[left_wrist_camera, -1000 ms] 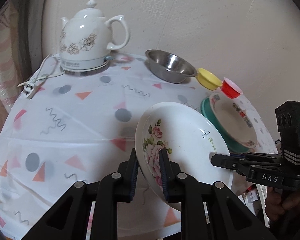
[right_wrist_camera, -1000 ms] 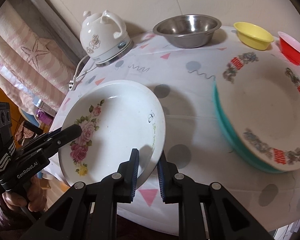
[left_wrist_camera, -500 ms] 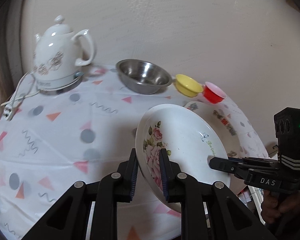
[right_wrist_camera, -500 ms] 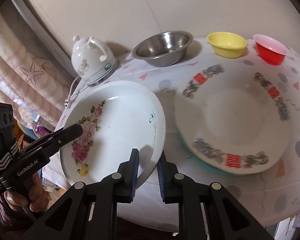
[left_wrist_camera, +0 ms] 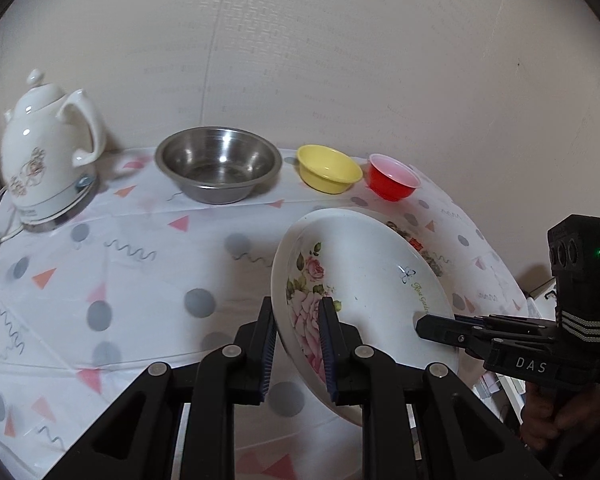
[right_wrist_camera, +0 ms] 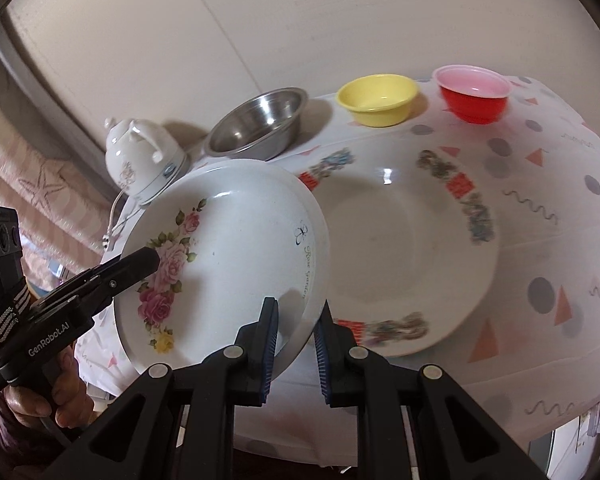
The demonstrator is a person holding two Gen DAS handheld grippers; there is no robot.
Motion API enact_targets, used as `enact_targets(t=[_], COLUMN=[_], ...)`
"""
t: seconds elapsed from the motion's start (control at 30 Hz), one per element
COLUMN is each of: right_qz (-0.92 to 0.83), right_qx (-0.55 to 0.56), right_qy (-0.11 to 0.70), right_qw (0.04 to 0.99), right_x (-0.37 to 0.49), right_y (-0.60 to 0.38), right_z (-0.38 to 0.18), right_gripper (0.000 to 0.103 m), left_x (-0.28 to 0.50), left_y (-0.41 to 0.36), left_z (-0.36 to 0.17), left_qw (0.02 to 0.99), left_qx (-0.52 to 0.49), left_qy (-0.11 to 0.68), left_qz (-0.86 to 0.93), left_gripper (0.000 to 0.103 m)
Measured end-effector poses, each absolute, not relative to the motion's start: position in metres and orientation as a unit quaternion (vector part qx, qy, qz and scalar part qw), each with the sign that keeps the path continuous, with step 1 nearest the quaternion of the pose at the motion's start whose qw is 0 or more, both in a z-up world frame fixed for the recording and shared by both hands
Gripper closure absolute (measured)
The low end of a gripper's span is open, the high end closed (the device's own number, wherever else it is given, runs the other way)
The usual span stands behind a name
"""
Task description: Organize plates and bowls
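White rose-pattern plate: pink roses, green leaves, one yellow bloom, a small blue butterfly with green script. Large plate: white, its rim banded with red and grey-blue motifs. Steel bowl: bare silver. Small bowls: yellow; red with pale pink interior. Kettle: white, beige floral print. Tablecloth: white with grey dots, coral triangles, grey squiggles.

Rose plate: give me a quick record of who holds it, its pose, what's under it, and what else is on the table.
held by: left gripper and right gripper, both shut on rose plate, opposite rims
pose: tilted, lifted off the tablecloth
beneath: patterned plate, partly overlapped
back row: kettle, steel bowl, yellow bowl, red bowl
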State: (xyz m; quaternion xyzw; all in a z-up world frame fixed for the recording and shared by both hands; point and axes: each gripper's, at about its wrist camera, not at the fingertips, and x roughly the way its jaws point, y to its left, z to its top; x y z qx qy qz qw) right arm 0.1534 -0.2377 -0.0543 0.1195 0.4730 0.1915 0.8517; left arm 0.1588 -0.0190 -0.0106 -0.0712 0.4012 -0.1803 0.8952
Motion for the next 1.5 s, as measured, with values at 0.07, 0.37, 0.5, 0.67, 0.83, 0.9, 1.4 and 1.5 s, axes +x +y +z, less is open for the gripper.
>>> enact_targets(t=[0.07,0.37,0.5,0.67,0.83,0.9,1.4,1.5], right_qz=[0.188,0.177,0.171,0.163,0.157,0.155,0.148,0.149], right_qx=[0.123,0.129,0.131,0.132,0.134,0.136,0.128,0.123], right_qy=[0.473,0.474,0.476,0.482,0.485,0.486,0.499,0.502], right_qw=[0.852,0.853,0.853,0.851,0.850,0.849,0.844,0.843], right_x=[0.155,0.163,0.166,0.169,0.172,0.174,0.189,0.193], right_y=[-0.244,-0.265,-0.273,-0.283,-0.292,-0.295,-0.305,-0.305], right_z=[-0.054,-0.057,-0.059,-0.062,-0.065,-0.065,-0.072,-0.073], right_gripper=[0.085,0.085,0.085,0.085,0.085,0.085,0.085,0.085], left_x=[0.162,0.173,0.179,0.185,0.190,0.193,0.210,0.214], left_y=[-0.025,-0.046,-0.054,-0.062,-0.072,-0.074,-0.089,-0.090], left_z=[-0.011,-0.013,-0.016,-0.022,-0.025,-0.026,-0.040,-0.043], left_qw=[0.894,0.891,0.887,0.882,0.879,0.877,0.869,0.868], left_qx=[-0.069,-0.065,-0.064,-0.069,-0.068,-0.069,-0.075,-0.075], left_qy=[0.402,0.408,0.414,0.422,0.427,0.430,0.450,0.454], left_qz=[-0.182,-0.189,-0.193,-0.200,-0.203,-0.204,-0.192,-0.185], left_gripper=[0.084,0.083,0.083,0.083,0.083,0.083,0.083,0.083])
